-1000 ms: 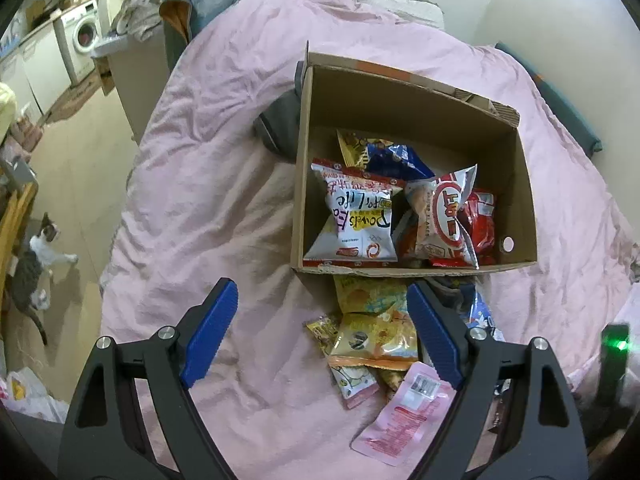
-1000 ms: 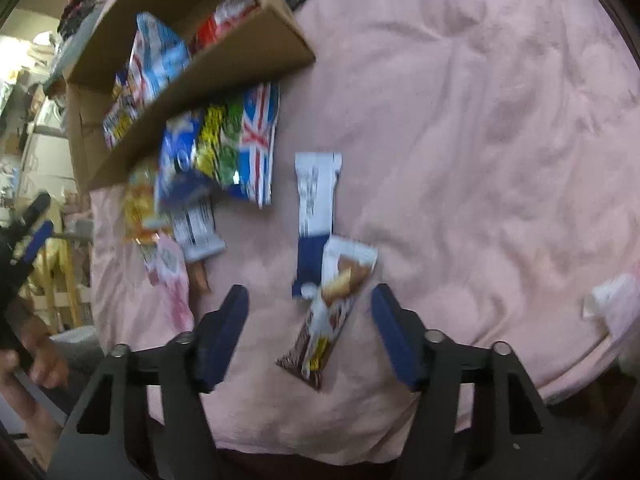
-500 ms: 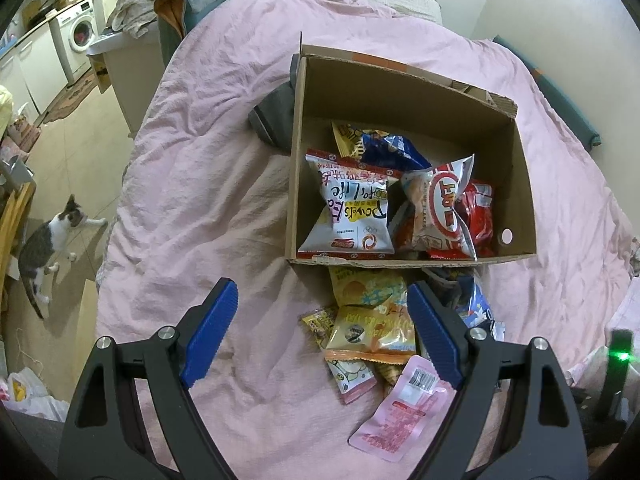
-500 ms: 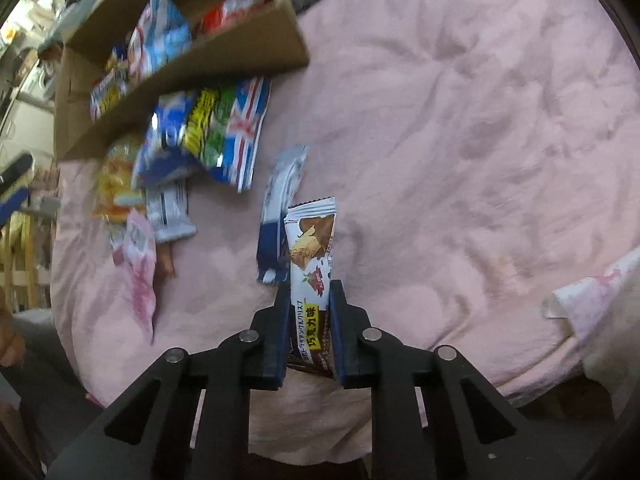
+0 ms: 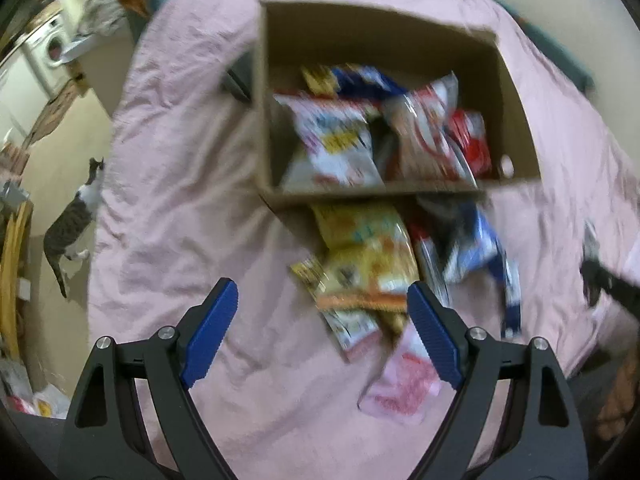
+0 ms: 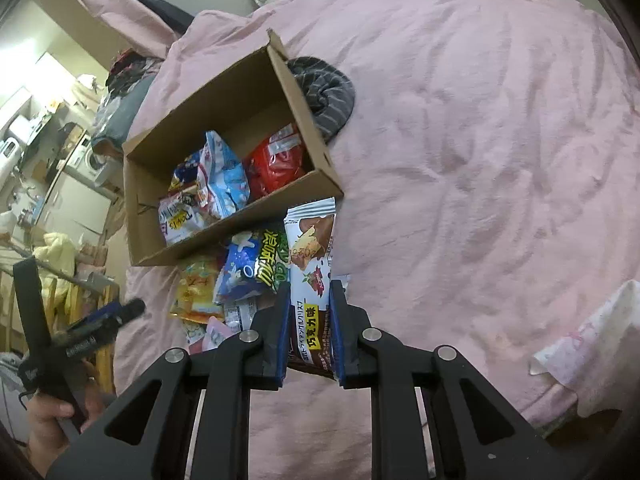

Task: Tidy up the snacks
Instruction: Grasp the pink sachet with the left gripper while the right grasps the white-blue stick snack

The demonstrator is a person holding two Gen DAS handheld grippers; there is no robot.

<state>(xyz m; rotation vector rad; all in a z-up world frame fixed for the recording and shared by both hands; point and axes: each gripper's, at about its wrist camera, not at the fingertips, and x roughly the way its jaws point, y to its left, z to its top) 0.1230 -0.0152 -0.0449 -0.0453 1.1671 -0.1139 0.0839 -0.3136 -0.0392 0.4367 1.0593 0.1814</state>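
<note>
Bed: a pink duvet (image 6: 480,160) covers the whole surface, creased, with a grey striped cloth (image 6: 330,92) bunched against the box's far wall.
Room: a washing machine (image 5: 54,46) stands off past the bed's edge; a cat (image 5: 70,220) stands on the floor beside it.
Box: the cardboard box (image 6: 312,136) sits open on the duvet, several snack bags inside.
Loose snacks: a heap of packets (image 5: 368,264) lies on the duvet just in front of the box's near wall.
Left gripper (image 5: 320,336): jaws wide apart, nothing between them, hanging above the heap.
Right gripper (image 6: 309,330): jaws have just closed and are clamped on a chocolate bar wrapper (image 6: 310,256), which stands upright between the pads, its top end near the box's corner.
</note>
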